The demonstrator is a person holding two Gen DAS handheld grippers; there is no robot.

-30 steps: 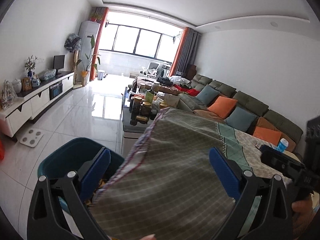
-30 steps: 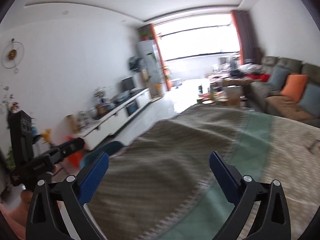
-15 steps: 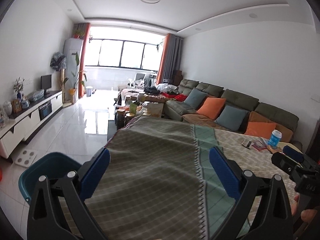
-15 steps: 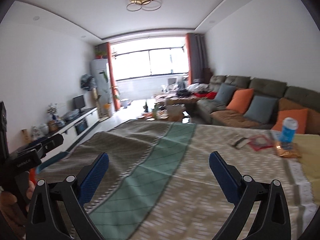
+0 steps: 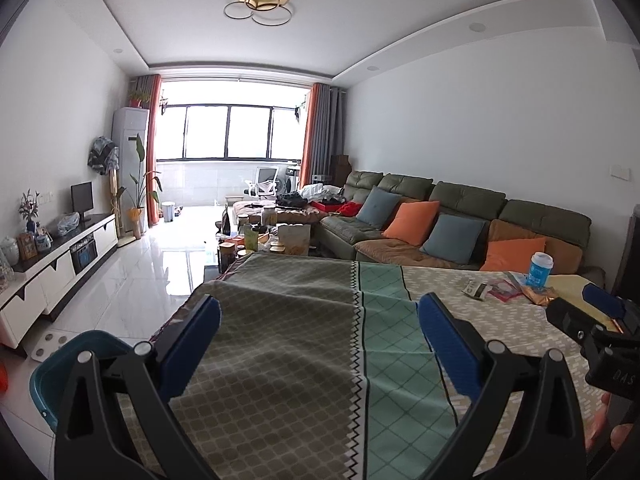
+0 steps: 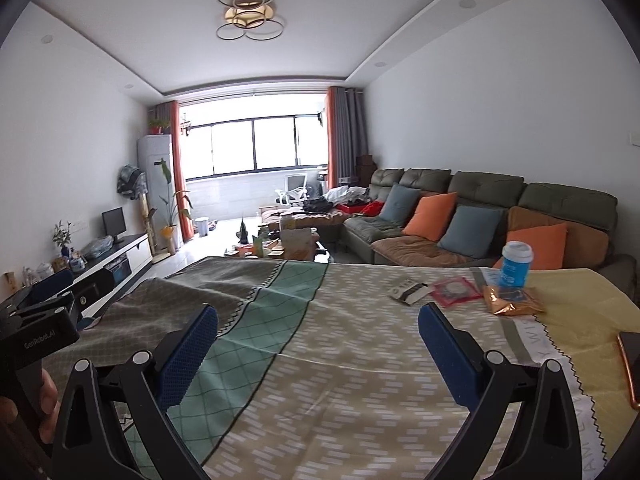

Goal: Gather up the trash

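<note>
Left gripper (image 5: 318, 338): blue-padded fingers spread wide over the grey-green part of the cloth, nothing between them; its black body also shows at the left edge of the right wrist view, printed "GenRobot.AI".
Right gripper (image 6: 318, 344): fingers equally wide apart and empty, hovering above the beige patterned part of the cloth; in the left wrist view its body sits at the right edge with the letters "DAS" legible (the rest is cut off).
Tabletop (image 6: 360, 364): covered by a patchwork cloth with grey-green, mint diamond, beige dash-pattern and yellow panels; large pale letters run along the stripe beside the yellow panel, too distorted to read.
Trash: all at the far right of the tabletop, well apart from both grippers.
Wrapper (image 6: 410, 291): black and white, lying flat, small print unreadable.
Red packet (image 6: 456, 291): flat, just right of the wrapper.
Gold bag (image 6: 512, 304): crumpled foil, at the foot of the cup.
Cup (image 6: 516, 270): upright, blue with a pale lid, white label text too small to read.
Phone (image 6: 630, 364): copper-edged, at the right rim of the frame on the yellow panel.
Bin (image 5: 60, 364): teal, on the white floor beside the left end of the tabletop.
Sofa (image 6: 480, 204): dark green, with orange and grey-blue cushions, behind the tabletop.
</note>
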